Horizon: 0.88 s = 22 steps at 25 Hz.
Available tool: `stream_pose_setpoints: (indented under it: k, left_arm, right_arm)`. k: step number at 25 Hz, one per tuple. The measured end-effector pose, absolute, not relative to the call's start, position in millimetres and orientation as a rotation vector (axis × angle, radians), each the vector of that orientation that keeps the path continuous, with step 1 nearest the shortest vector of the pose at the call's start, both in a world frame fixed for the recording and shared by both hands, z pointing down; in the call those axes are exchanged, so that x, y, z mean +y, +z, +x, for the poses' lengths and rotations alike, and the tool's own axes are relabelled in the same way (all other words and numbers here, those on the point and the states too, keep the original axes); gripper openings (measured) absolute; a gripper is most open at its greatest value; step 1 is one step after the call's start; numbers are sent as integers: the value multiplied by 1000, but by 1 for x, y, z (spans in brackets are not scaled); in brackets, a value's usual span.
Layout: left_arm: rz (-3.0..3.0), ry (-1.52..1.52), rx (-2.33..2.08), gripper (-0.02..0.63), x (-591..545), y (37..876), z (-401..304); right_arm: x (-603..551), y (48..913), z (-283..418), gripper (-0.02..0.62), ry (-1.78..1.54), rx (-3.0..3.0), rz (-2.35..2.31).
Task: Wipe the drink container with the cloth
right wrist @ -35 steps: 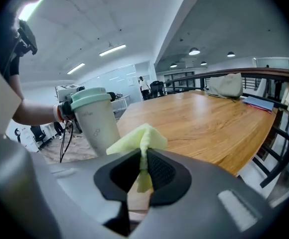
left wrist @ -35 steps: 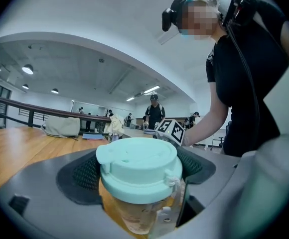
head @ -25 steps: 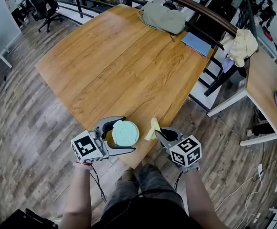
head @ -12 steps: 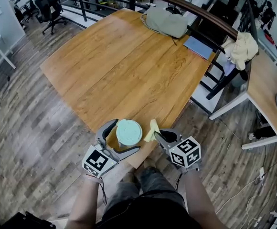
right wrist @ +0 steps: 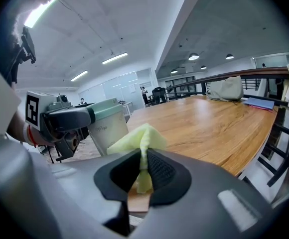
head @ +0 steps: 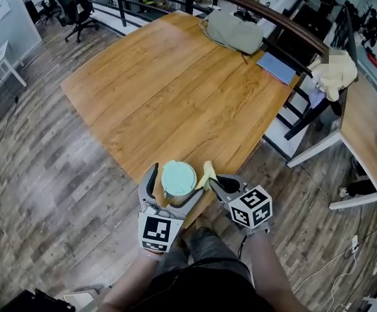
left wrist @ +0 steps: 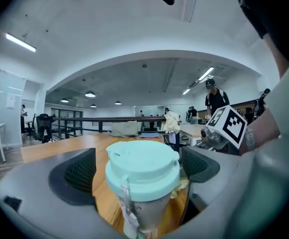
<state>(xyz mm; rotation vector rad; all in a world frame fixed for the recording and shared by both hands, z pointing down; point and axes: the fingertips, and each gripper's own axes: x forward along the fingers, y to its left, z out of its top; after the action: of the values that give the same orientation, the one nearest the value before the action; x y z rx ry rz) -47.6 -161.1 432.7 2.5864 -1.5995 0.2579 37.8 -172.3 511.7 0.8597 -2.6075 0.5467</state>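
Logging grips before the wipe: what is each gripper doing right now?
Left gripper: open, jaws have just been opening, mint-lidded cup between them, ungripped.
Right gripper: shut on the yellow cloth.

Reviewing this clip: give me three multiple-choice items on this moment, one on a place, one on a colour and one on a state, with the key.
1. Where does the drink container stand?
A) on the table, at its near corner
B) on the floor
C) on a shelf

2. What colour is the cloth?
A) blue
B) yellow
C) red

3. What state are the right tongs in?
A) open and empty
B) shut on the container
C) shut on the cloth

Key:
1 A: it stands at the corner, between the left tongs, whose jaws have just been opening and stand clear of it.
2 B: it is pale yellow.
3 C: the pads pinch the cloth.
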Motion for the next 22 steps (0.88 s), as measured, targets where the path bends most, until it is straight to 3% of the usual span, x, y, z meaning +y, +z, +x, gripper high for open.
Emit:
stream_pose_setpoints:
  k: [7,10,22]
  left_arm:
    - [2538,276,-1644,514,-171,430,-38]
    - [2576,271,-1593,468,-171,429,-41]
    - [2818,154,-1085,465,-166,425,-54]
  right_arm:
    - [-170,510,32,41,532,-2621,822]
    - [-169,510,29,41,523,-2625,813]
    - [-163,497,15,41,480,-2682,684]
